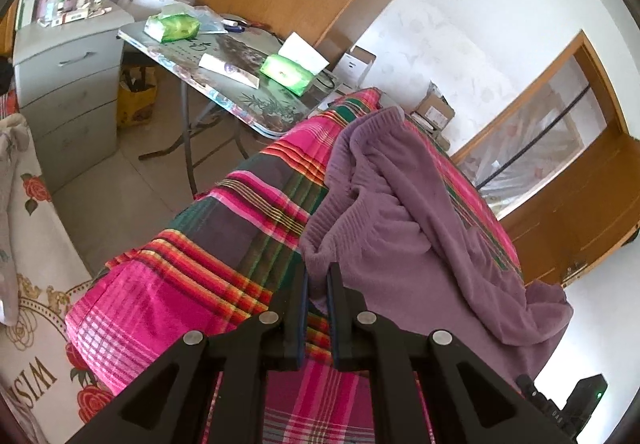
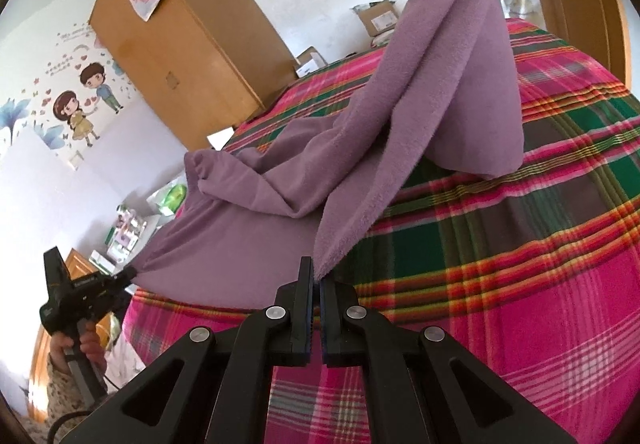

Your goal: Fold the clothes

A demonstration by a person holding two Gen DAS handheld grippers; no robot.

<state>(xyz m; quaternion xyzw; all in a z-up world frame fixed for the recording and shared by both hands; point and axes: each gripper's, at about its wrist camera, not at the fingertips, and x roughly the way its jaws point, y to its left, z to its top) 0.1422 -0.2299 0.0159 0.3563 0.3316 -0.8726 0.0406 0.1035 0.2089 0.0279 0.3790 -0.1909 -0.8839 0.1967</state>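
Observation:
A purple fleece garment with ribbed hems lies crumpled on a bed under a pink, green and orange plaid sheet. In the left wrist view my left gripper is shut on the garment's near ribbed edge. In the right wrist view my right gripper is shut on another edge of the garment, which rises in a taut fold from the jaws. At far left of that view a hand holds the left gripper, which pinches a corner, so the cloth is stretched between the two. The right gripper's body shows at the lower right.
A folding table with green packs and papers stands beyond the bed, next to a white drawer cabinet. A wooden wardrobe, cardboard boxes and a wooden door line the walls. A floral quilt lies to the left.

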